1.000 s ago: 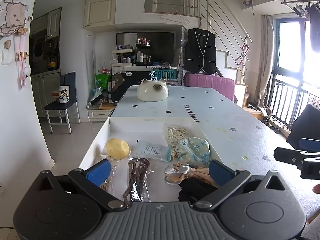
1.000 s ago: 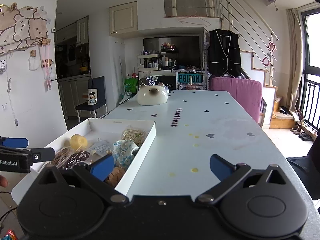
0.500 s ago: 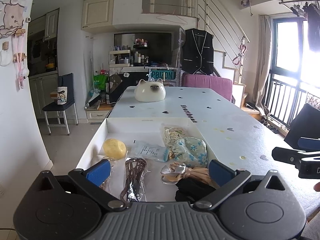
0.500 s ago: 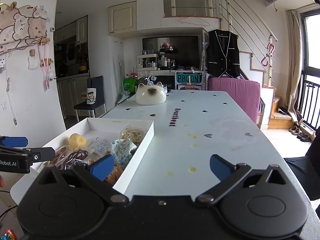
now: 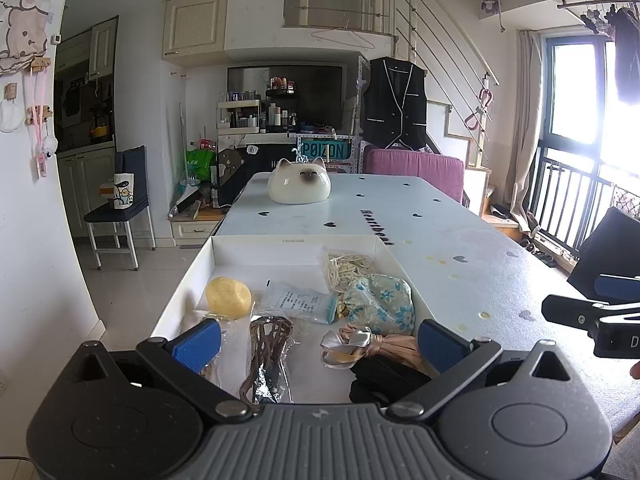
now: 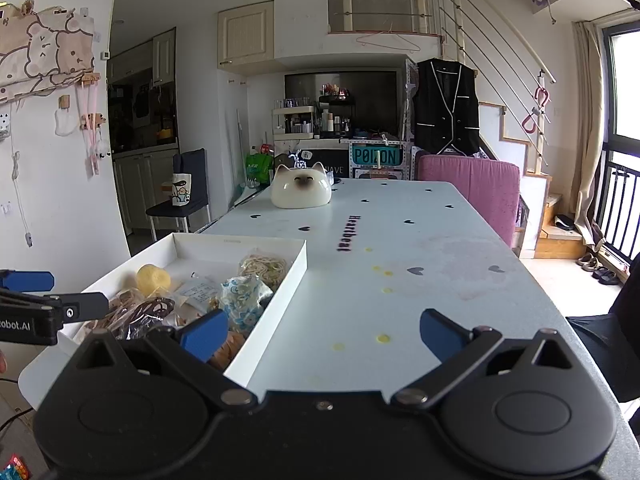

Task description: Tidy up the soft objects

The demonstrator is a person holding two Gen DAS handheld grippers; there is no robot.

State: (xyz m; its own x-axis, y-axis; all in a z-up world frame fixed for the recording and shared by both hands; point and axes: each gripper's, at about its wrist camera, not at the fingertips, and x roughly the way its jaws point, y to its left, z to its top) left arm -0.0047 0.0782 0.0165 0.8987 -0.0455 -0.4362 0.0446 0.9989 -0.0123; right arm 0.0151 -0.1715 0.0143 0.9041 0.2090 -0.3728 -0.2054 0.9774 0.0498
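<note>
**Both grippers wide over tray**

Left wrist: left gripper [image 5: 318,340], jaws spread, empty, hovers above the shallow white cardboard tray [image 5: 294,240] holding a yellow sponge ball [image 5: 228,297], floral fabric pouch [image 5: 378,304] and ribbons.

Right wrist: right gripper [image 6: 324,334], jaws spread, empty, above the pale blue table [image 6: 420,264]; a white ceramic cat-head ornament [image 6: 301,191] sits beyond.

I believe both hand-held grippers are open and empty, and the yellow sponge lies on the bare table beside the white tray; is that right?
Not quite: the yellow sponge lies inside the white tray, near its left wall, as the left wrist view shows. The rest holds: the left hand-held gripper and the right hand-held gripper are open and empty.
</note>
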